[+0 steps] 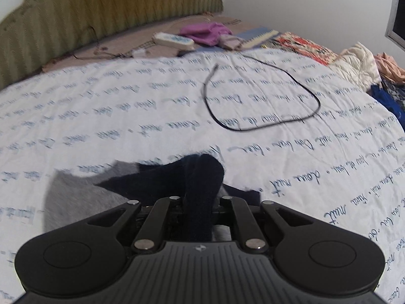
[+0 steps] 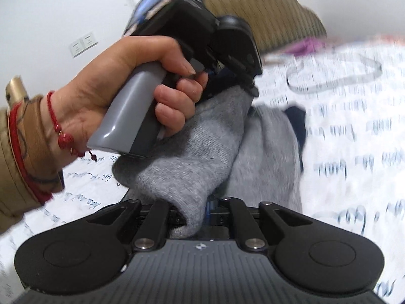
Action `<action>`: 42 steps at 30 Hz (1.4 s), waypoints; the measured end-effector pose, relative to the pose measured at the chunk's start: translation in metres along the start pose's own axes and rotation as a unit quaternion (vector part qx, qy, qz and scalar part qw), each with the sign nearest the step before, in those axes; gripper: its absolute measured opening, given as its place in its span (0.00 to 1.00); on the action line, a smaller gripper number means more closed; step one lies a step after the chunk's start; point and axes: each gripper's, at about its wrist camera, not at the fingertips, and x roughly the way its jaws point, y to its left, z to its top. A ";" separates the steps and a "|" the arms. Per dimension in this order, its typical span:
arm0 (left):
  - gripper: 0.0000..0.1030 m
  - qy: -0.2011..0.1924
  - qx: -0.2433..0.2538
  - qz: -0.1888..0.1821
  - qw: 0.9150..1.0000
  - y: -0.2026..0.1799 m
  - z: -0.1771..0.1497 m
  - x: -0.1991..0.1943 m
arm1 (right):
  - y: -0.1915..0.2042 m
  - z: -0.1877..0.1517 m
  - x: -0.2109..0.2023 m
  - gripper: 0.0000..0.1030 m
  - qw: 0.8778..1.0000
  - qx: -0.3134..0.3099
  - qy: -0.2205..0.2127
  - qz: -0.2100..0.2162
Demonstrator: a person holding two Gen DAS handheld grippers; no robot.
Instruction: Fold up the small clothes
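Surface: a bed spread with a white sheet (image 1: 278,131) fills both views; rows of blue cursive handwriting run across it, and near the lower right of the left wrist view single words seem to read "douce nuit", the rest too blurred to read.
Left gripper (image 1: 200,202): at the bottom centre of the left wrist view, its jaws together and clamped on the dark navy end of the sock; a small pale logo sits on its ribbed housing, too small to read.
Sock (image 2: 187,152): a grey knit piece with a navy end (image 1: 200,177), stretched between the two grippers just above the sheet, at the lower centre of both views.
Right gripper (image 2: 192,215): at the bottom centre of the right wrist view, jaws nearly together with the grey end of the sock pinched between them.
Left hand (image 2: 121,86): at the middle left of the right wrist view, wrapped round the grey handle of the other gripper, a red cord bracelet (image 2: 63,136) at the wrist.
Cable (image 1: 265,96): a black looped lead lying on the sheet, centre right, well beyond the sock.
Far edge: a purple garment (image 1: 207,33) and a white box (image 1: 172,40) with blurred blue print, before a green striped headboard (image 1: 101,7).
Wall: white, with a double switch plate (image 2: 83,44) at the upper left of the right wrist view.
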 end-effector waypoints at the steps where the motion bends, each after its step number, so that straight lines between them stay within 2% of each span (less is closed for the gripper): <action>1: 0.11 0.001 -0.004 -0.009 1.000 -0.001 -0.002 0.003 | -0.006 -0.001 0.001 0.23 1.000 0.018 0.006 0.006; 2: 0.15 0.002 -0.008 -0.021 1.000 -0.002 -0.003 0.004 | -0.012 -0.002 0.001 0.28 0.999 0.032 0.010 0.008; 4: 0.27 0.003 -0.019 -0.043 0.999 -0.001 -0.002 0.004 | -0.020 -0.004 0.000 0.31 0.999 0.046 0.016 0.013; 5: 0.40 0.002 -0.029 -0.057 0.998 0.001 -0.001 0.003 | -0.022 -0.005 0.000 0.38 0.998 0.051 0.018 0.013; 6: 0.57 0.002 -0.042 -0.074 0.996 0.004 0.001 0.001 | -0.025 -0.005 0.000 0.40 0.998 0.057 0.021 0.014; 8: 0.72 -0.010 -0.074 -0.101 0.992 0.012 0.004 -0.006 | -0.029 -0.006 0.001 0.42 0.997 0.071 0.023 0.020; 11: 0.72 -0.029 -0.080 -0.106 0.991 0.020 0.009 -0.022 | -0.034 -0.005 0.003 0.45 0.996 0.084 0.027 0.027; 13: 0.72 -0.037 -0.068 -0.082 0.994 0.025 0.008 -0.036 | -0.037 -0.005 0.004 0.53 0.994 0.095 0.030 0.040; 15: 0.72 -0.053 -0.044 -0.055 0.996 0.033 0.001 -0.052 | -0.042 -0.003 0.002 0.66 0.991 0.116 0.029 0.059; 17: 0.73 -0.069 -0.025 -0.024 0.997 0.042 -0.016 -0.068 | -0.049 -0.002 0.000 0.70 0.986 0.143 0.025 0.079; 20: 0.75 -0.072 -0.003 0.007 0.997 0.058 -0.050 -0.088 | -0.060 -0.002 -0.002 0.70 0.979 0.178 0.019 0.096; 22: 0.75 -0.069 -0.007 0.006 0.998 0.071 -0.075 -0.099 | -0.070 -0.003 -0.002 0.71 0.970 0.214 0.013 0.113; 23: 0.75 -0.065 -0.014 -0.002 0.998 0.078 -0.089 -0.104 | -0.074 -0.005 -0.001 0.66 0.966 0.230 0.008 0.121; 24: 0.75 -0.060 -0.022 -0.011 0.998 0.083 -0.101 -0.108 | -0.078 -0.006 -0.001 0.54 0.963 0.242 0.005 0.122; 27: 0.75 -0.047 -0.034 -0.039 0.998 0.099 -0.137 -0.119 | -0.083 -0.010 0.005 0.30 0.960 0.261 0.017 0.097; 29: 0.75 -0.054 -0.022 -0.041 0.997 0.100 -0.159 -0.127 | -0.083 -0.013 0.006 0.22 0.959 0.269 0.019 0.089; 32: 0.76 -0.077 0.039 -0.040 0.995 0.090 -0.186 -0.142 | -0.086 -0.015 0.008 0.19 0.952 0.292 0.016 0.092; 33: 0.80 -0.082 0.062 -0.040 0.994 0.086 -0.193 -0.146 | -0.086 -0.016 0.008 0.18 0.949 0.300 0.016 0.094; 36: 0.82 -0.102 0.143 -0.036 0.984 0.072 -0.214 -0.155 | -0.086 -0.014 0.011 0.18 0.947 0.307 0.017 0.093; 38: 0.83 -0.117 0.189 -0.010 0.975 0.062 -0.222 -0.154 | -0.088 -0.013 0.013 0.18 0.946 0.309 0.018 0.096; 40: 0.83 -0.125 0.202 0.027 0.971 0.058 -0.222 -0.149 | -0.086 -0.011 0.015 0.18 0.944 0.314 0.017 0.103; 42: 0.84 -0.121 0.187 0.051 0.974 0.062 -0.218 -0.142 | -0.082 -0.011 0.012 0.17 0.943 0.315 0.016 0.106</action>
